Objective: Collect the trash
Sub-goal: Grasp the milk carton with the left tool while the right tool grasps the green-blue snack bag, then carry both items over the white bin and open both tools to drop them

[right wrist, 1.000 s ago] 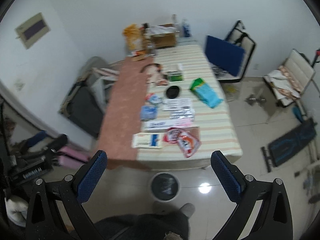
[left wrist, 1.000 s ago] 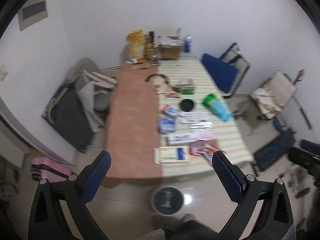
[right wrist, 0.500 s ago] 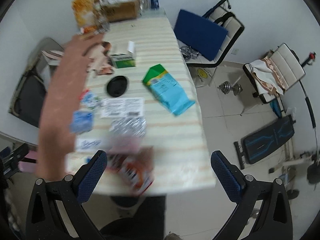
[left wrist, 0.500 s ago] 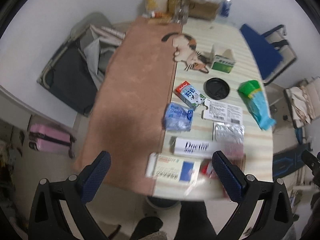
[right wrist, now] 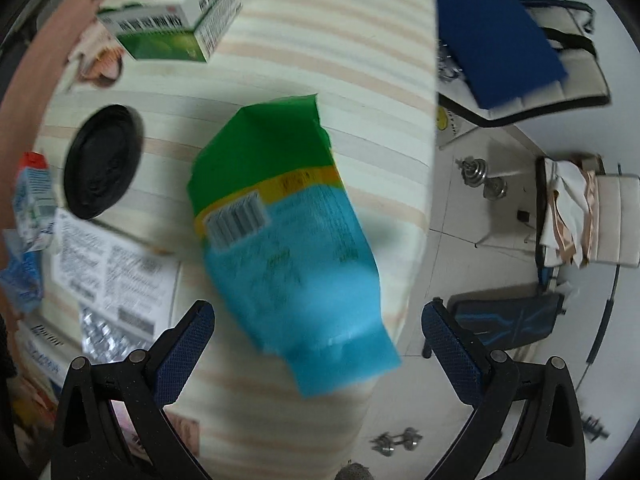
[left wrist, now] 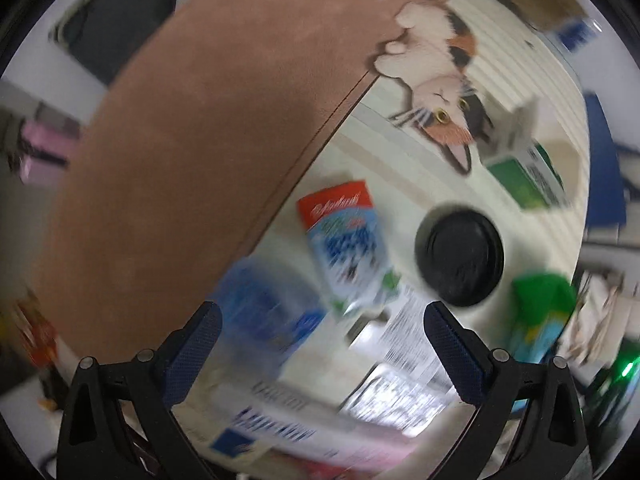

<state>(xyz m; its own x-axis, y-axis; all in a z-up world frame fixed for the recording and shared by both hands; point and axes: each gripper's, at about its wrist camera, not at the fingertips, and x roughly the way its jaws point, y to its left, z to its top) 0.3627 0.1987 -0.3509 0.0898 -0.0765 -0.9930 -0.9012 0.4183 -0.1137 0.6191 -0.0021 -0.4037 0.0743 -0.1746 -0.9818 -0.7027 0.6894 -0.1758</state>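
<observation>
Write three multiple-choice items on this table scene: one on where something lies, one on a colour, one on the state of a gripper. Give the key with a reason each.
1. In the right wrist view, where does the black round lid lie relative to the green and blue snack bag?
A. To its left
B. On top of it
C. On the floor

2. What colour is the top band of the small milk carton?
A. Yellow
B. Red
C. Purple

3. What is the state of the right hand-held gripper?
A. Shut on the lid
B. Shut on the bag
C. Open, holding nothing

Key:
1 A, the lid sits on the striped tablecloth left of the bag.
2 B, a red band tops the blue and white carton.
3 C, both fingers stand wide apart above the bag's lower end.
</observation>
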